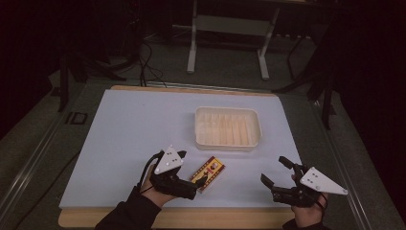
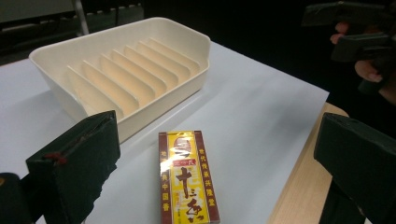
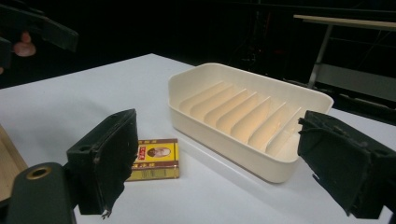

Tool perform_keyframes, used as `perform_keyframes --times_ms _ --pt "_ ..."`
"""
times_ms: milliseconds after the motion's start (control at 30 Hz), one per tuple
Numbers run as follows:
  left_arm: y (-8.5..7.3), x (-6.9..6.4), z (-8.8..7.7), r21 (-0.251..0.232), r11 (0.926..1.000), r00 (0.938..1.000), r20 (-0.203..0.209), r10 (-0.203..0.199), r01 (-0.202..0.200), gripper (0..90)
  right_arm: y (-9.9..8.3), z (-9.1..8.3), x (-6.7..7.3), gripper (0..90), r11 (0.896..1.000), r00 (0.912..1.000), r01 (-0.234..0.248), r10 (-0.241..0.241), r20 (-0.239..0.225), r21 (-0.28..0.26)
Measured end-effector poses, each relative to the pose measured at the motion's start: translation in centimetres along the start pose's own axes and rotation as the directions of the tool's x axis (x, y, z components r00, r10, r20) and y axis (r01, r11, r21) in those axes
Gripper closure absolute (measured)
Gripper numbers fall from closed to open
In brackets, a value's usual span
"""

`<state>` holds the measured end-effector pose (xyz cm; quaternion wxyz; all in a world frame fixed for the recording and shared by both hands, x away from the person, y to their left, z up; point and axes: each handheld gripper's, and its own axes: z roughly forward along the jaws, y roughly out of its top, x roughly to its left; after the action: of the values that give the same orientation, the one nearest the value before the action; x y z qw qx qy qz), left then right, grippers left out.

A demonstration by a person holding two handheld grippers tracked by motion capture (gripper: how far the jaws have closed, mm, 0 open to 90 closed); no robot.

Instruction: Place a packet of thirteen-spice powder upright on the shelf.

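Observation:
A flat yellow and red box [image 1: 209, 173] lies on the white board [image 1: 134, 129], just in front of a cream tray [image 1: 227, 128] with upright dividers. My left gripper [image 1: 194, 167] is open, its jaws standing on either side of the box's near end without touching it. In the left gripper view the box [image 2: 187, 179] lies between the wide-apart jaws of that gripper [image 2: 219, 140], with the tray [image 2: 121, 70] behind it. My right gripper [image 1: 274, 170] stands open near the board's front right corner, holding nothing. In the right gripper view that gripper [image 3: 224, 158] faces the tray [image 3: 247, 116], and the box [image 3: 156, 158] shows beside its left jaw.
The board rests on a wooden table [image 1: 182, 218] whose edge shows at the front. Beyond the table stand a white desk frame [image 1: 230, 28] and cables on a dark floor. The tray's slots hold nothing.

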<state>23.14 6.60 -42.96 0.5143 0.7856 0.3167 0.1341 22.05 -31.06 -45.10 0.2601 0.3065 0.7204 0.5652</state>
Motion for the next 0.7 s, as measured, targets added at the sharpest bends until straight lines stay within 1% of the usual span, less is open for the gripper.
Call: perform_keyframes --times_ms 33,67,100,167,267,333,433,467,500,567,600,633,700 --pt "0.0 0.0 0.2 0.005 1.0000 1.0000 0.000 0.002 -0.002 1.1 0.0 0.0 0.0 12.1 1.000 1.0000 0.001 -0.001 0.000 0.000" --pt "0.1 -0.1 0.5 0.008 1.0000 0.9999 -0.011 0.001 -0.001 1.2 0.0 0.0 0.0 12.1 1.000 1.0000 0.002 -0.002 -0.002 0.000" --pt "0.1 -0.1 0.8 0.014 0.9999 1.0000 0.001 -0.004 0.004 1.1 0.0 0.0 0.0 12.1 1.000 1.0000 -0.001 0.001 -0.004 0.003" --pt "0.1 -0.2 1.2 0.021 0.9998 0.9998 -0.022 -0.005 0.005 1.1 0.0 0.0 0.0 12.1 1.000 1.0000 -0.001 0.001 -0.005 0.004" --pt "0.1 -0.2 1.9 0.037 0.9992 0.9998 -0.016 -0.013 0.014 1.2 0.0 0.1 0.0 12.1 1.000 1.0000 -0.004 0.004 -0.007 0.006" --pt "0.0 -0.2 2.5 0.046 0.9985 0.9994 -0.019 -0.029 0.030 1.2 0.0 0.1 0.0 12.2 1.000 1.0000 -0.003 0.003 -0.008 0.005" --pt "-0.1 -0.2 3.2 0.066 0.9972 0.9993 -0.018 -0.034 0.035 1.2 -0.1 0.1 0.0 12.2 1.000 1.0000 -0.001 0.001 -0.009 0.008" --pt "-0.2 -0.3 3.5 0.075 0.9966 0.9994 -0.010 -0.035 0.035 1.2 -0.1 0.1 0.0 12.2 1.000 0.9999 -0.001 0.001 -0.011 0.010" --pt "-0.3 -0.3 3.8 0.078 0.9965 0.9993 -0.023 -0.029 0.030 1.2 -0.1 0.2 0.0 12.2 1.000 0.9999 -0.001 0.002 -0.012 0.012" --pt "-0.4 -0.4 4.4 0.088 0.9952 0.9990 -0.017 -0.042 0.044 1.2 -0.1 0.2 0.0 12.2 1.000 0.9999 0.000 0.000 -0.014 0.013" --pt "-0.4 -0.5 4.6 0.090 0.9950 0.9988 -0.026 -0.042 0.045 1.3 -0.1 0.2 0.0 12.2 1.000 0.9999 -0.001 0.001 -0.015 0.013" --pt "-0.5 -0.5 4.9 0.098 0.9942 0.9989 -0.017 -0.043 0.045 1.3 -0.1 0.2 0.0 12.2 1.000 0.9999 0.000 0.001 -0.015 0.013" --pt "-0.6 -0.5 5.6 0.114 0.9922 0.9979 -0.046 -0.046 0.051 1.4 -0.1 0.2 0.0 12.3 1.000 0.9998 -0.003 0.004 -0.017 0.013"
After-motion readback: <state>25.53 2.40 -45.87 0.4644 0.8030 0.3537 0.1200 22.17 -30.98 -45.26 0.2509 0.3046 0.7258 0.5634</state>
